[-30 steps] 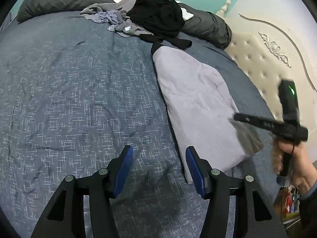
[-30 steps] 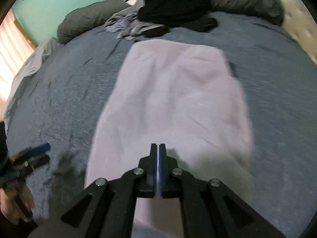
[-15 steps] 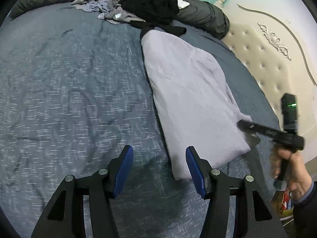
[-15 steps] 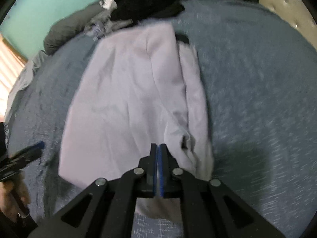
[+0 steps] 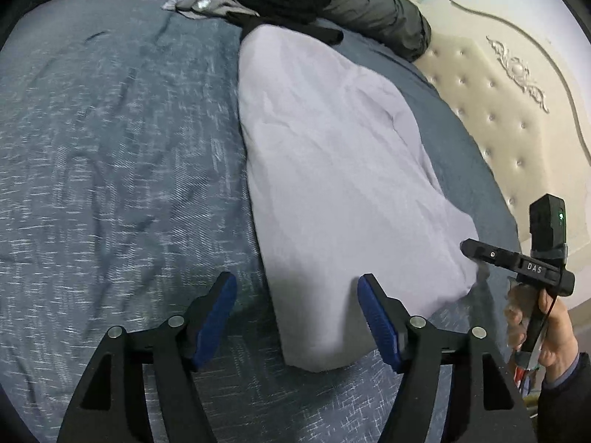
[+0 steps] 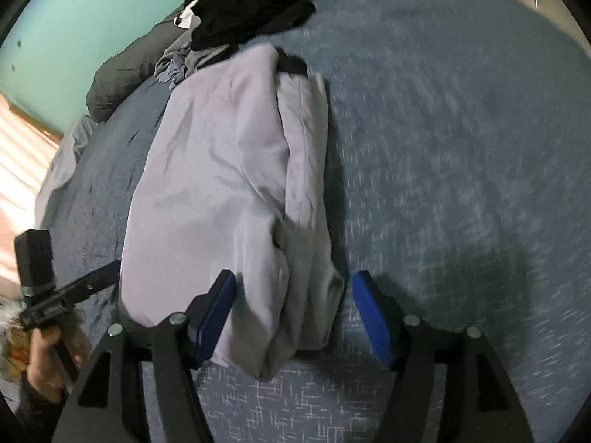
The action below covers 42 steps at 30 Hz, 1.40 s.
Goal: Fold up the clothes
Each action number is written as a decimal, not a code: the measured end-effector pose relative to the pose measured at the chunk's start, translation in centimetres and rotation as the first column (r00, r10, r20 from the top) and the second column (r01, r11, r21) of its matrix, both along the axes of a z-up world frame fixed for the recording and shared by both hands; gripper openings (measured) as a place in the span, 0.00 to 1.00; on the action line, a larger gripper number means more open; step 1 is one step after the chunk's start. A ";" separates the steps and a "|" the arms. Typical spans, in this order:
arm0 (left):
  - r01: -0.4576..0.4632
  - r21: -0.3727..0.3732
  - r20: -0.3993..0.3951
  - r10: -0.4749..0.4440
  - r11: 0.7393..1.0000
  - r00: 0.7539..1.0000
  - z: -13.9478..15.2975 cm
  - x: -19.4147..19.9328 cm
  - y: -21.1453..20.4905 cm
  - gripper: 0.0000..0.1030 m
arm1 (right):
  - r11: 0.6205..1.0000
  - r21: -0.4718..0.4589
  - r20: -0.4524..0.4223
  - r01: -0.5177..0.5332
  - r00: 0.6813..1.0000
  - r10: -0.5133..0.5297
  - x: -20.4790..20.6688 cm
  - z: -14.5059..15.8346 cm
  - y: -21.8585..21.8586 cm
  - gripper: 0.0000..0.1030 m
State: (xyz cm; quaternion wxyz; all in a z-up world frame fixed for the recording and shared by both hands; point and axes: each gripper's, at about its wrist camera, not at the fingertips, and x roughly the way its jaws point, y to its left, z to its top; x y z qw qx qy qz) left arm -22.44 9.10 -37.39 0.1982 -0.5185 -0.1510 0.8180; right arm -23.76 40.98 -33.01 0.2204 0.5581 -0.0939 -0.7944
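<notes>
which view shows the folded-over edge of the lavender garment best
The right wrist view: the lavender garment shows its overlapping layer and seam. The left wrist view shows only its smooth top.

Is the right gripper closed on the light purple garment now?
No, the right gripper has its jaws wide apart over the near end of the light purple garment, gripping nothing.

The left gripper [image 5: 295, 310] is spread wide, its blue pads [image 5: 216, 317] well apart and holding nothing, hovering just over the near end of the lilac garment [image 5: 332, 170]. The right gripper [image 6: 291, 313] is likewise spread, its pads either side of the garment's near edge without pinching it. Each is gripped by a hand: the right hand [image 5: 543, 336] and the left hand [image 6: 48, 354] wrap the handles.
</notes>
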 end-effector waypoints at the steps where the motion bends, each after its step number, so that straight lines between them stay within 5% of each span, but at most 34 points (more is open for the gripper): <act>1: -0.002 0.005 0.006 0.002 1.000 1.000 -0.3 0.0 0.1 0.70 | 1.000 -0.009 0.013 -0.005 1.000 0.005 0.0 -0.3 -0.1 0.67; 9: -0.018 0.126 0.080 0.008 0.992 0.997 -1.9 0.2 -0.1 0.70 | 0.998 -0.042 0.075 -0.036 0.996 0.039 -0.6 -2.5 -1.6 0.72; 16: 0.006 0.119 0.084 -0.016 0.993 0.996 -3.0 -0.5 1.1 0.70 | 0.999 -0.023 0.055 -0.041 0.998 0.043 -1.3 -3.0 -2.5 0.71; 18: 0.011 0.116 0.074 -0.020 0.993 0.997 -3.1 -0.6 1.4 0.70 | 0.999 -0.017 0.046 -0.048 0.998 0.049 -1.2 -2.9 -2.7 0.68; 23: 0.025 0.112 0.058 -0.032 0.993 0.998 -2.8 -0.3 1.7 0.61 | 0.995 -0.028 0.018 -0.091 0.996 0.092 -1.1 -2.3 -3.3 0.34; 25: 0.040 0.096 0.050 -0.045 0.995 0.998 -2.6 -0.2 1.9 0.59 | 0.993 -0.012 0.000 -0.116 0.993 0.116 -1.0 -1.9 -3.7 0.29; 28: 0.054 0.092 0.049 -0.059 0.994 0.997 -2.5 -0.4 1.9 0.59 | 0.991 -0.001 -0.005 -0.136 0.991 0.136 -1.2 -1.7 -4.0 0.29; 32: 0.053 0.101 0.057 -0.059 0.993 0.997 -2.8 -0.8 1.8 0.63 | 0.995 -0.068 0.055 -0.076 0.995 0.080 -2.3 -3.1 -3.1 0.44; 36: 0.046 0.123 0.067 -0.055 0.991 0.996 -3.4 -1.2 1.9 0.64 | 0.994 -0.081 0.058 -0.070 0.996 0.074 -2.8 -3.2 -3.1 0.45; 42: 0.074 0.106 0.036 -0.078 0.992 0.996 -2.3 -0.8 2.0 0.54 | 0.989 -0.094 0.034 -0.111 0.993 0.115 -2.3 -1.7 -2.9 0.25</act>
